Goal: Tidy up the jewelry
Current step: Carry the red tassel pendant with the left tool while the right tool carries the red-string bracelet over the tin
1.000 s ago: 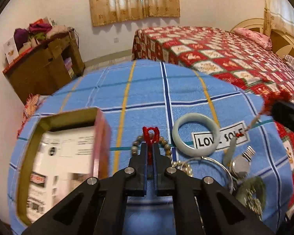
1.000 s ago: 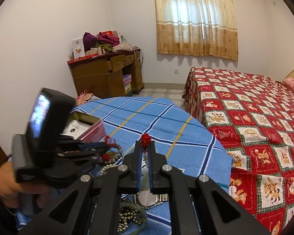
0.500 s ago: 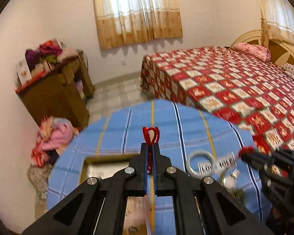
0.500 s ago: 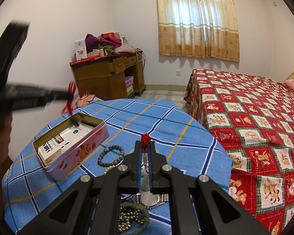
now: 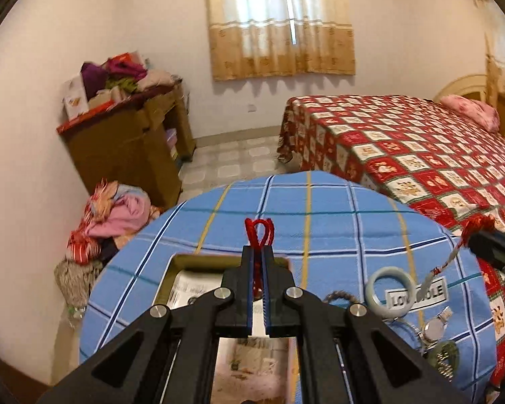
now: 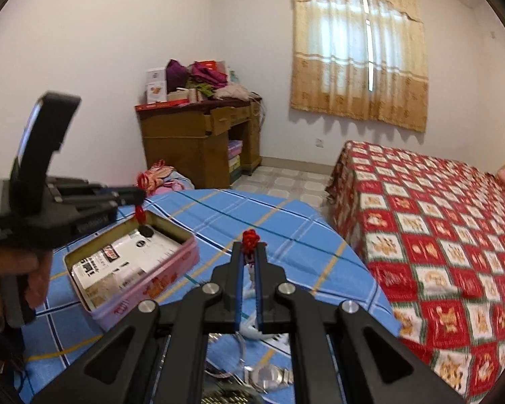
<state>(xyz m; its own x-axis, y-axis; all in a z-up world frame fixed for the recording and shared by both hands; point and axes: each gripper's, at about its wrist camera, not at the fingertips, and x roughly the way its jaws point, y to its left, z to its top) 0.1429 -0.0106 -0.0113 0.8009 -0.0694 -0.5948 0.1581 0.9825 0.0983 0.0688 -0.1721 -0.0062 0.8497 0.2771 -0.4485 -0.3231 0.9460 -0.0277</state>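
Note:
My left gripper (image 5: 258, 250) is shut on a red cord loop (image 5: 259, 230) and hovers above the open pink tin box (image 6: 171, 266); in the right wrist view its tip (image 6: 136, 197) dangles the cord with a dark pendant (image 6: 146, 230) into the tin. My right gripper (image 6: 249, 250) is shut on a red knotted cord (image 6: 250, 237) whose pale pendant (image 5: 427, 281) hangs down. A jade bangle (image 5: 390, 291), a watch (image 5: 434, 325), a bead bracelet (image 5: 340, 294) and a green heart dish (image 5: 444, 358) lie on the blue plaid table (image 5: 320, 208).
The tin holds printed cards (image 6: 118, 262). A "LOVE" tag (image 5: 417, 294) lies by the bangle. A red patterned bed (image 6: 437, 222) stands to the right, a wooden desk (image 6: 198, 141) with clutter at the back, and a pile of clothes (image 5: 114, 215) on the floor.
My left gripper has lifted its red cord off the jewelry pile and carried it left, over the tin. My right gripper has kept its cord and barely moved.

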